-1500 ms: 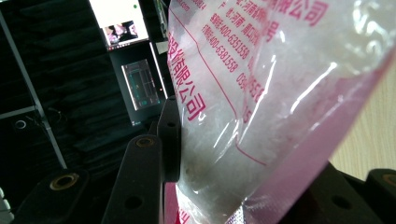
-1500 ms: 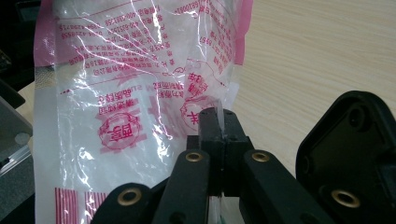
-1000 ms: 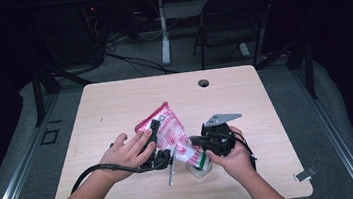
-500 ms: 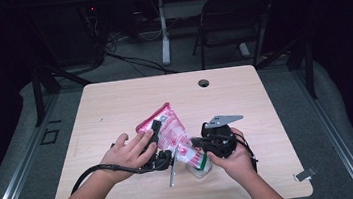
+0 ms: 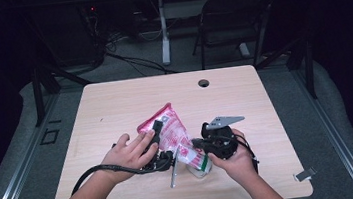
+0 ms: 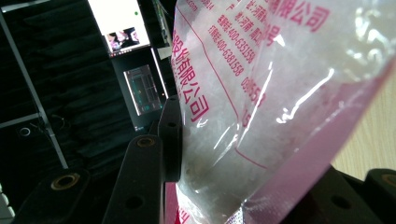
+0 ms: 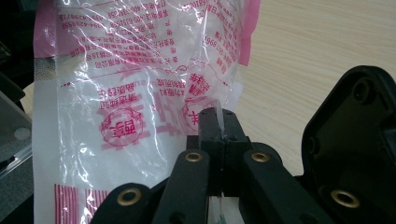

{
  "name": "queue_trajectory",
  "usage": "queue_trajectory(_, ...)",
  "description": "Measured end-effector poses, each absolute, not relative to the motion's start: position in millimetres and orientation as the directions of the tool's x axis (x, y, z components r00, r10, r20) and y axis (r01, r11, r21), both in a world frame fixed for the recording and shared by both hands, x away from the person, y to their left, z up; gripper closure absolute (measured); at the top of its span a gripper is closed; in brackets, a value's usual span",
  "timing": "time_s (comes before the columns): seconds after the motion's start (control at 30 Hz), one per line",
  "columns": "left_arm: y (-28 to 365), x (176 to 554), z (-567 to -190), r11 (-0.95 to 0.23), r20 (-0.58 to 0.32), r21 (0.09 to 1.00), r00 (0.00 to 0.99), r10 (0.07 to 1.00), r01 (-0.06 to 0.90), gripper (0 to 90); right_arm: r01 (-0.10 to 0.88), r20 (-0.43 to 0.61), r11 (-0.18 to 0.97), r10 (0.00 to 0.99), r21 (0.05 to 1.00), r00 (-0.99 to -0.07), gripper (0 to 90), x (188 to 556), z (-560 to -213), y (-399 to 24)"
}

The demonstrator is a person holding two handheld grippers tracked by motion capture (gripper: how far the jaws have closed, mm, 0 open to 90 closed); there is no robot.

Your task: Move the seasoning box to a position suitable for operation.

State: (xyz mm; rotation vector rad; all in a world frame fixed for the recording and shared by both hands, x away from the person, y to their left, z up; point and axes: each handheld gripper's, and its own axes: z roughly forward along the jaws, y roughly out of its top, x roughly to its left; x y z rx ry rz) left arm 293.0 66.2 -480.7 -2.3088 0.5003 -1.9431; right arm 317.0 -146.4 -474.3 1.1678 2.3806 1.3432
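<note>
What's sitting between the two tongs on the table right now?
The pink-printed plastic bag spans between the left tongs and right tongs, seen in the high view.

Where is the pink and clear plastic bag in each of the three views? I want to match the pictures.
High view: the plastic bag lies at the table's middle, slanting between the two hands.
Left gripper view: the bag covers the centre and right, standing between the left gripper's jaws.
Right gripper view: the bag covers the left and centre; the right gripper pinches a clear edge.
Shared landmark: the light wooden table.
</note>
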Motion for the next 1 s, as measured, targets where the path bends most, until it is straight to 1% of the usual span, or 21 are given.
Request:
queue_trajectory(0.1,65.8,292.8,-480.3,-0.943,0.942,-0.271,0.149,-0.301,-0.192,65.3,0.545,0.214,0.289,0.701,0.787,-0.680,90.0,317.0,-474.5,-146.6)
queue_trajectory(0.3,64.9,291.9,-479.0,-0.937,0.941,-0.287,0.125,-0.315,-0.198,65.3,0.547,0.218,0.283,0.702,0.788,-0.678,90.0,316.6,-475.1,-147.0)
queue_trajectory(0.5,65.0,291.2,-479.1,-0.938,0.939,-0.287,0.136,-0.315,-0.193,65.4,0.546,0.218,0.285,0.700,0.788,-0.680,90.0,316.1,-475.0,-147.2)
queue_trajectory(0.6,64.8,290.9,-479.7,-0.934,0.940,-0.294,0.117,-0.321,-0.202,65.4,0.550,0.224,0.283,0.699,0.786,-0.680,90.0,315.7,-475.7,-147.5)
queue_trajectory(1.0,63.7,290.7,-478.7,-0.931,0.938,-0.302,0.109,-0.328,-0.205,66.3,0.549,0.223,0.282,0.701,0.787,-0.678,90.0,314.7,-475.7,-148.4)
